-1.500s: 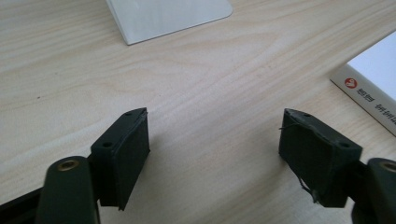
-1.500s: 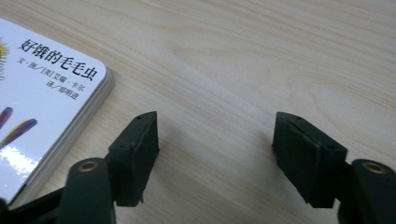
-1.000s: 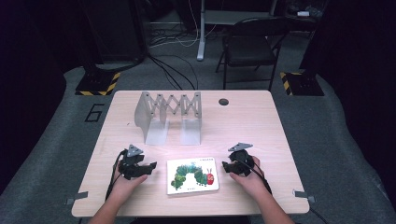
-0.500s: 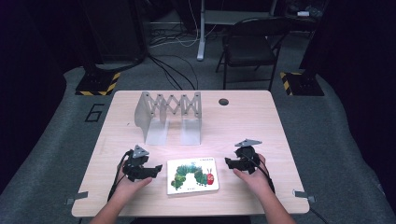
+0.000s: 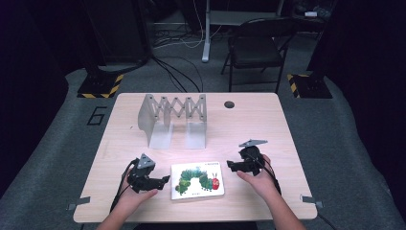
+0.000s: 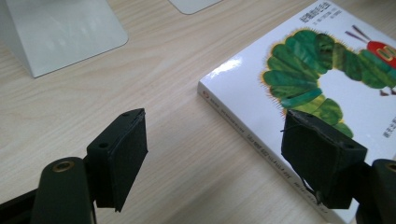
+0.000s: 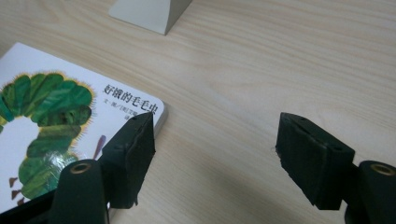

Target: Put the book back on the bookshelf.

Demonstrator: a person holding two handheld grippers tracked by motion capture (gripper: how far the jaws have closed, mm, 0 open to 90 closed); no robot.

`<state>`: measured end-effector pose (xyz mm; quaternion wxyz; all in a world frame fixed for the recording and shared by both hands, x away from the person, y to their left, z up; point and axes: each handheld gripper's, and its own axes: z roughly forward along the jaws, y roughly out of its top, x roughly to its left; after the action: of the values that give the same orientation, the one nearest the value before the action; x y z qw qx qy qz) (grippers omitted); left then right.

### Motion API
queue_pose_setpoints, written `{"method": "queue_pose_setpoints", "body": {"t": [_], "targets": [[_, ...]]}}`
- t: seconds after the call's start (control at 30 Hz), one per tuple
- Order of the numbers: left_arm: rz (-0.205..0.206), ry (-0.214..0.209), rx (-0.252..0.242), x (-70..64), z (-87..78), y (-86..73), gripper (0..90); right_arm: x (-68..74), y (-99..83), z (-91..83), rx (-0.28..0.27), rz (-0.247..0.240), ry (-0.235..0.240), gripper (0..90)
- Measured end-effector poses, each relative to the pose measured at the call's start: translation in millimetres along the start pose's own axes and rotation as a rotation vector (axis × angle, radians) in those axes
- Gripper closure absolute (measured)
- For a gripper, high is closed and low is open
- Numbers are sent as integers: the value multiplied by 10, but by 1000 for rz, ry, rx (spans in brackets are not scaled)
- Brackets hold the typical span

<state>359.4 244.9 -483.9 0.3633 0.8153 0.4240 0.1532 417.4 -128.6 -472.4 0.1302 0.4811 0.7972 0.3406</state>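
A wooden table point(image 5: 268, 124) is standing on grey carpet, with a chair point(image 5: 256, 45) and floor cables point(image 5: 172, 72) lying beyond its far edge.

The left gripper point(image 5: 160, 181) is resting at the near left of the table, held in the person's left hand point(image 5: 136, 194). Its jaws are standing wide apart and gripping nothing; in the left gripper view, one jaw is hanging over the book's cover near the edge and the other is hanging over bare wood.

The right gripper point(image 5: 231, 166) is sitting at the near right, held in the right hand point(image 5: 258, 179). Its jaws are likewise spread and empty; in the right gripper view, one jaw is overlapping the book's corner and the other is over bare table.

The book point(image 5: 197, 179) is lying flat, cover up, between the two grippers near the front edge, showing a green caterpillar.

Farther back, a grey folding rack point(image 5: 172, 117) is standing upright, well apart from the book. A dark round hole point(image 5: 229, 104) is showing near the far edge.
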Motion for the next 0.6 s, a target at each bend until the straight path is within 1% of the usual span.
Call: {"method": "queue_pose_setpoints", "body": {"t": [0.03, 0.07, 0.1, 0.13, 0.17, 0.2, 0.23, 0.27, 0.3, 0.33, 0.37, 0.4, 0.43, 0.47, 0.5, 0.53, 0.57, 0.6], "targets": [[-13, -4, -17, -23, 1, -4, 226, 9, 6, -6, -3, -5, 2, 276], [-15, -6, -25, -44, -2, -7, 226, 32, 11, -3, -16, 3, 0, 276], [-12, -12, -26, -65, -7, -12, 226, 48, 12, -1, -14, -5, 2, 276], [6, -13, -17, -77, -17, -20, 226, 68, 12, 7, -14, -9, 3, 277], [6, -12, -24, -97, -14, -38, 225, 82, 17, 17, -12, -18, 0, 280], [13, -20, -16, -102, -21, -51, 224, 94, 23, 26, -9, -21, -1, 281], [7, -22, -20, -115, -20, -67, 219, 103, 29, 41, -14, -23, 3, 282], [17, -24, -9, -111, -27, -74, 211, 106, 36, 59, -12, -30, 5, 282], [17, -24, -9, -111, -27, -74, 205, 106, 36, 59, -12, -30, 5, 282], [-2, -41, -14, -129, -14, -97, 202, 118, 41, 102, -5, -32, 18, 280], [-1, -32, -13, -142, -9, -107, 200, 129, 44, 133, -9, -26, 22, 279], [4, -41, -7, -152, -11, -121, 200, 141, 45, 158, -4, -20, 30, 279], [4, -41, -7, -152, -11, -121, 200, 141, 45, 158, -4, -20, 30, 279], [6, -44, -7, -172, -9, -140, 201, 153, 58, 217, 2, -36, 39, 278], [24, -46, 0, -191, -16, -167, 201, 166, 65, 230, 5, -37, 45, 278], [26, -51, -3, -202, -21, -181, 201, 186, 74, 248, 1, -36, 50, 278], [26, -52, 1, -213, -29, -193, 202, 196, 82, 264, -1, -50, 54, 278], [23, -54, 3, -224, -31, -203, 202, 219, 86, 276, 2, -49, 64, 278]]}}
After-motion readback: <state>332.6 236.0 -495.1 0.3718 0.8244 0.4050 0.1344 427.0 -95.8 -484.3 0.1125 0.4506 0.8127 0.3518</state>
